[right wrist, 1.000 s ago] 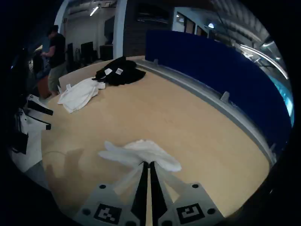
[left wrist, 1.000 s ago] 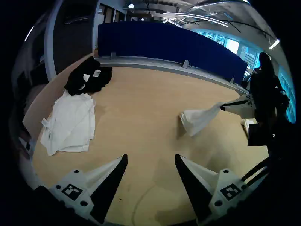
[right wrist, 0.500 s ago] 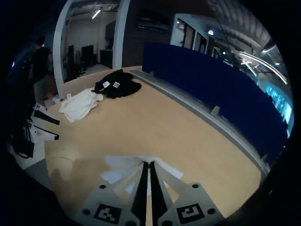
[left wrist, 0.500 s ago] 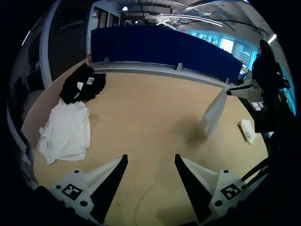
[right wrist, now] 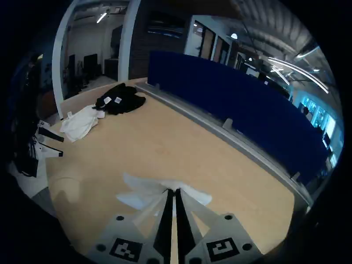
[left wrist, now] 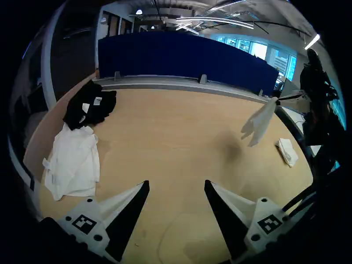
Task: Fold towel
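Right tongs (right wrist: 171,192), clenched on the towel (left wrist: 259,122), have lifted it off the tabletop (left wrist: 176,127); left tongs (left wrist: 176,185) released, folding unstarted.

This is an open-plan office. A long pale wood counter (left wrist: 176,132) is backed by a dark blue desk partition (left wrist: 185,57) set in a grey rail with small clamps, and above it runs a bare ceiling with exposed pipes and long strip lights (left wrist: 215,20). In the left gripper view a row of bright windows (left wrist: 259,49) stands beyond the partition; in the right gripper view a white column (right wrist: 59,53) frames a lit side room (right wrist: 88,57) with what look like desks and dark screens, next to a dark wall (right wrist: 167,44) and glazed rooms.
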### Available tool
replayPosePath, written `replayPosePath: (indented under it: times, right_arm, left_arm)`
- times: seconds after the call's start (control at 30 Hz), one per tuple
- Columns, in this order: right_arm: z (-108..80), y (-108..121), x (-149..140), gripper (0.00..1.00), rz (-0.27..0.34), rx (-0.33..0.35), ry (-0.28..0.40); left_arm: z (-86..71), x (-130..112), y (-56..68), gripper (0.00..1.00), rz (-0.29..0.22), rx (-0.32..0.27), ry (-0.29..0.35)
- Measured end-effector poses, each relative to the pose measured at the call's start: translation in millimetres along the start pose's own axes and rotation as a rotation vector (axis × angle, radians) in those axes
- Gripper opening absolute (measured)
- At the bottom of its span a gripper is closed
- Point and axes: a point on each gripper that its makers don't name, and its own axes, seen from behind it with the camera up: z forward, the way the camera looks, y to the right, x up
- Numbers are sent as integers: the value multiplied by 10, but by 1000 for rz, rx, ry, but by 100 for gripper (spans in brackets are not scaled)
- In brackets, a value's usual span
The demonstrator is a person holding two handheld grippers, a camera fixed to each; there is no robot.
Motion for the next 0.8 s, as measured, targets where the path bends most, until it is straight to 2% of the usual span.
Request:
replayPosePath:
  times: [0.5, 0.8]
  right_arm:
    - [-455, 957, -497, 4, 64, -94, -37]
    - [-653, 1380, -837, 4, 80, -134, -76]
  left_arm:
    - [97, 76, 120, 93, 23, 0, -18]
    - [113, 71, 205, 93, 28, 0, -35]
